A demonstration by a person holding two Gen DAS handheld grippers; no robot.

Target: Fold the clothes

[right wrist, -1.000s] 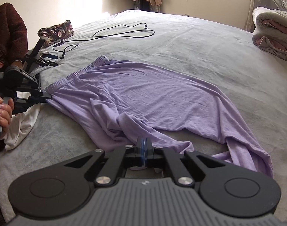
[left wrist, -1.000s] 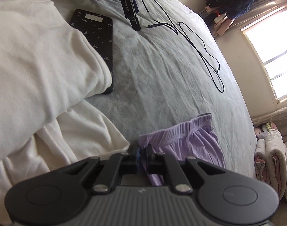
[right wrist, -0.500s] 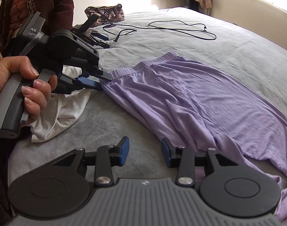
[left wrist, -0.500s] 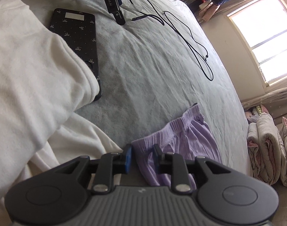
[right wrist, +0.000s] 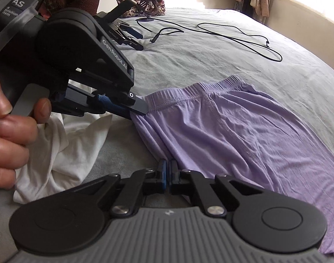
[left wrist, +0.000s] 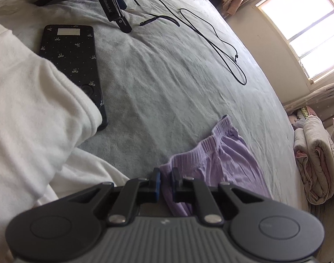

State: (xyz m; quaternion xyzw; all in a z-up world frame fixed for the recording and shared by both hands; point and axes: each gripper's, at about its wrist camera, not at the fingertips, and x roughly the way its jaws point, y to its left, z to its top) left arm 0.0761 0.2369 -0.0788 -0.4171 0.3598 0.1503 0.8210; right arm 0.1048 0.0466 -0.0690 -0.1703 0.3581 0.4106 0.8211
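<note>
Lilac trousers (right wrist: 232,127) lie spread on the grey bed, elastic waistband (left wrist: 213,140) towards the left gripper. My left gripper (left wrist: 166,176) is shut on the near corner of the waistband; the right wrist view shows it (right wrist: 134,109) pinching the cloth. My right gripper (right wrist: 168,171) has its pads nearly together at the trousers' near side edge, just below the waist; cloth seems caught between them.
A white garment (left wrist: 31,114) lies bunched at the left, also in the right wrist view (right wrist: 64,144). A black phone (left wrist: 72,65), a black cable (left wrist: 221,46), a spare gripper (left wrist: 110,4) and a patterned bag (right wrist: 143,2) lie further up the bed. Folded quilts (left wrist: 315,160) sit beyond the bed's right edge.
My right gripper let go, moved left along the trousers to near the waist and closed again. My left gripper opened briefly and closed again on the waistband corner.
</note>
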